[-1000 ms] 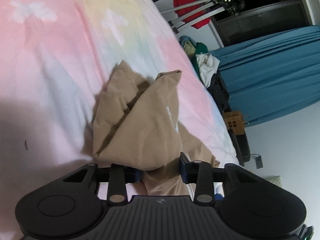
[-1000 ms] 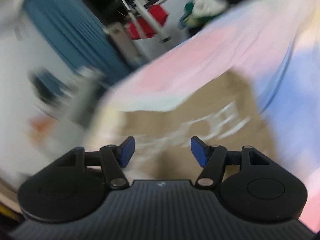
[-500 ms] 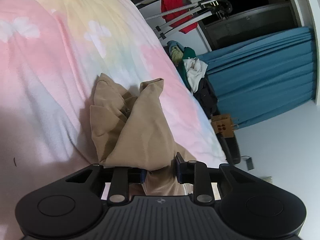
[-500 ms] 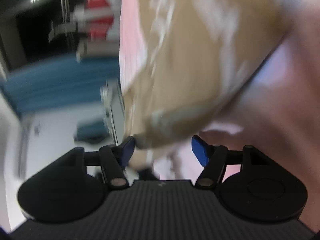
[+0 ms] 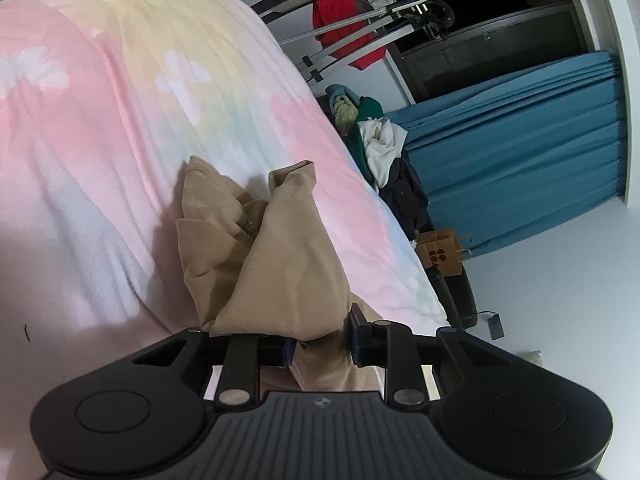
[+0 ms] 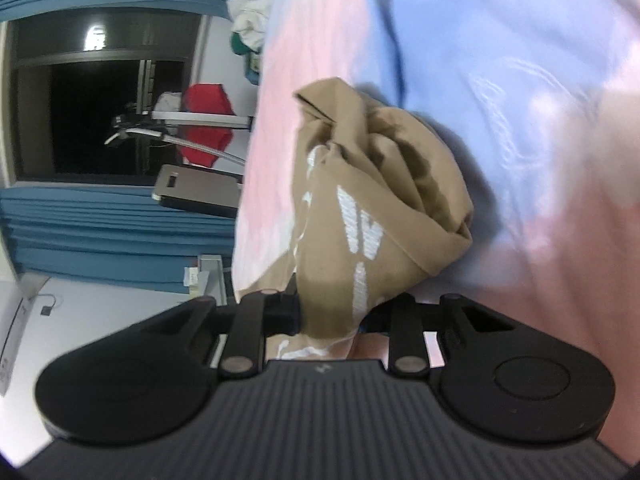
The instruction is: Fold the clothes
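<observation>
A tan garment [image 5: 276, 264] lies bunched on a pastel bedspread [image 5: 120, 120] of pink, yellow and pale blue — its near end drawn up into both grippers. In the left wrist view the left gripper [image 5: 320, 348] has its 2 fingers [image 5: 356, 340] closed in on a gathered fold of the cloth, which fills the narrow gap between them and spills down beneath; the rest of the garment rises ahead of the fingers in 2 crumpled peaks resting on the bedspread. In the right wrist view the right gripper [image 6: 332, 316] likewise pinches the tan garment [image 6: 360, 208], a fold bearing white printed lettering [image 6: 360, 228] wedged between its fingers, with the bulk heaped just beyond the tips. Past the bed's edge, blue curtains [image 5: 520, 152] hang by a dark window, a red garment [image 5: 348, 28] hangs on a metal rack, and a pile of clothes [image 5: 372, 140] sits beside the bed.
</observation>
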Available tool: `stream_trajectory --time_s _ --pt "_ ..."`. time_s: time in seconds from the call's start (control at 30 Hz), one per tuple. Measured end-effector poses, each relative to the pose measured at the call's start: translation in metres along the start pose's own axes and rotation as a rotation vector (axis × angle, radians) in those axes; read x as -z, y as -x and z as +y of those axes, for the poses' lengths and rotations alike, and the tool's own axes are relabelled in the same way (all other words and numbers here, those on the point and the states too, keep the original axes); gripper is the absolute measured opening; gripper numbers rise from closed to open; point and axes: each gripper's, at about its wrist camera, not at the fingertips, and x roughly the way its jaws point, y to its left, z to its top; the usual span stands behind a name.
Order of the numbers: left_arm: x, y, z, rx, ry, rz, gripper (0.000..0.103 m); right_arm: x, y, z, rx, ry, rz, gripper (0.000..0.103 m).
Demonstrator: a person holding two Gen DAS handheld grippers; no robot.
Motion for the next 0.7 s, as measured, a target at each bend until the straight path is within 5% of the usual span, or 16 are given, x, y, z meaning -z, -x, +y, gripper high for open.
stream_trajectory --time_s 0.27,0.5,0.7 --pt "-0.001 0.013 -0.013 0.025 -0.005 0.000 0.027 -0.009 0.029 0.018 -0.037 0.044 -0.030 0.026" --pt "-0.002 0.015 -0.067 0.045 -0.047 0.040 0.026 -0.021 0.068 0.055 -0.077 0.072 -0.088 0.025" --pt "-0.003 -0.062 -0.150 0.081 -0.082 0.144 0.026 -0.089 0.097 0.080 -0.078 0.072 -0.190 0.025"
